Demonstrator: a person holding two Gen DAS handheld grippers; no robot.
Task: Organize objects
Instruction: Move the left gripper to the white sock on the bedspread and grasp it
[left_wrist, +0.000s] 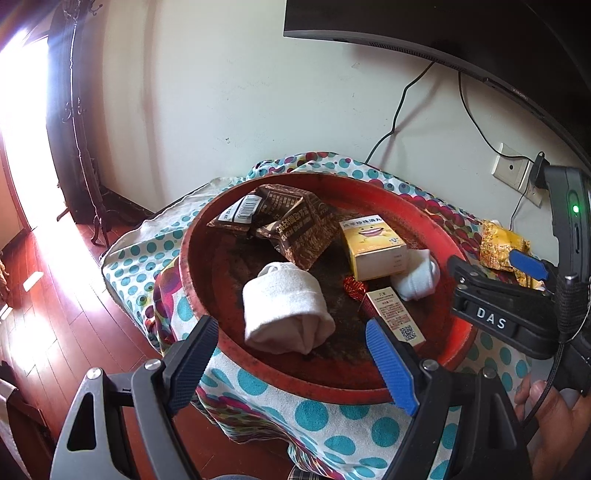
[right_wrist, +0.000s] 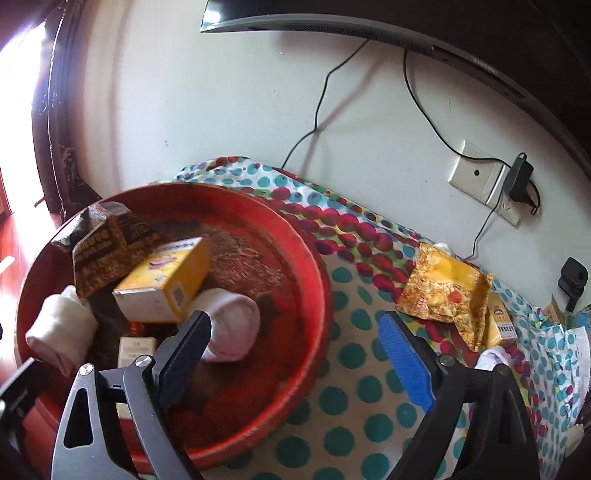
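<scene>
Both jaws stand apart and empty. The red tray (right_wrist: 317, 258) collects the sorted things; ahead of the right gripper (right_wrist: 295, 354) the yellow packet (right_wrist: 443, 291) waits on the table, probably next.

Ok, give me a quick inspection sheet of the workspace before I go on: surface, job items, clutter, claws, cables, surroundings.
Surface: dotted cloth over the table, wrinkled.
Job's things: red tray holds brown packets, yellow box, two rolled white socks, small slim box.
Clutter: yellow packet on the cloth outside the tray, overlapping a small box.
Claws: left claw open, empty, at the tray's near rim; right claw open, empty.
Cables: two black cables down the wall; adapter in the socket.
Surroundings: screen above, wood floor.
</scene>
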